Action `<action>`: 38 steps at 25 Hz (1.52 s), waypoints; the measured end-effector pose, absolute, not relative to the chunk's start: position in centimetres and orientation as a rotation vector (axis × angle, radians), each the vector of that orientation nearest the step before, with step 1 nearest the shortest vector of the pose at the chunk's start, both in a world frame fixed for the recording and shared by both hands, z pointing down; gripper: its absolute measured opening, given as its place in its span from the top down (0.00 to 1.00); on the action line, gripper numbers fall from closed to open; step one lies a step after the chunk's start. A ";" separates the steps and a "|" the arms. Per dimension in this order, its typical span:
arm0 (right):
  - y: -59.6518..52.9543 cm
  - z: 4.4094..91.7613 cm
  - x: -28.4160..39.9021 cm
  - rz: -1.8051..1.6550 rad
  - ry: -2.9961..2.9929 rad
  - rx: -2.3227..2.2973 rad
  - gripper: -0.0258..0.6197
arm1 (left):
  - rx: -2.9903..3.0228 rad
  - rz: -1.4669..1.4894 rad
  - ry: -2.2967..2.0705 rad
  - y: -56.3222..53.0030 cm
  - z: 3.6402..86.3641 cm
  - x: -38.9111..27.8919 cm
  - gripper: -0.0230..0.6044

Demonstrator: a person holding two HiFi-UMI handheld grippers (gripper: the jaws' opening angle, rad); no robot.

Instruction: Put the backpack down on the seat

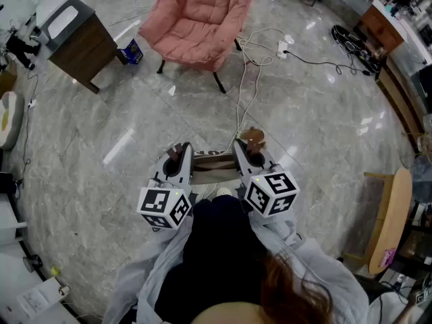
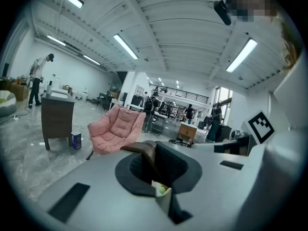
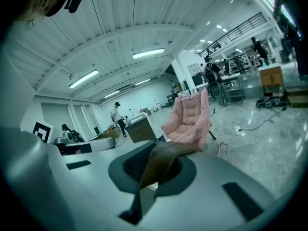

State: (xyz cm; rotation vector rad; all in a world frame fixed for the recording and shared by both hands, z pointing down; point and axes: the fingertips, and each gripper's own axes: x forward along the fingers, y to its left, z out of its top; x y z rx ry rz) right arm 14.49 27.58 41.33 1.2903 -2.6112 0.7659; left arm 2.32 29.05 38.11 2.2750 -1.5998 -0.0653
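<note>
A pink padded chair (image 1: 199,19) stands on the marble floor a few steps ahead; it also shows as the chair (image 2: 115,129) in the left gripper view and the chair (image 3: 188,119) in the right gripper view. The brown backpack (image 1: 214,168) hangs between my two grippers, close to my body. My left gripper (image 1: 179,162) is shut on a brown strap (image 2: 147,151). My right gripper (image 1: 246,155) is shut on another brown strap (image 3: 162,159). A small brown plush charm (image 1: 253,137) sits by the right gripper. Most of the bag's body is hidden under the grippers.
A wooden cabinet (image 1: 82,40) with a grey top stands left of the chair, a blue box (image 1: 133,50) beside it. White cables and a power strip (image 1: 283,46) lie on the floor right of the chair. A wooden chair (image 1: 390,214) stands at the right edge. People stand far off.
</note>
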 end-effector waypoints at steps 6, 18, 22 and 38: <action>36.7 43.0 16.6 0.846 -2.551 1.359 0.95 | 2.293 -0.013 -1.547 37.8 39.5 4.4 0.94; 50.7 42.8 14.8 0.993 -2.570 1.370 0.95 | 2.276 -0.015 -1.545 51.3 39.2 2.4 0.94; 51.7 42.2 13.8 0.938 -2.578 1.379 0.95 | 2.289 -0.014 -1.544 52.6 39.0 1.5 0.94; 42.5 43.1 12.0 0.956 -2.587 1.310 0.95 | 2.174 -0.047 -1.634 44.1 41.1 -0.8 0.94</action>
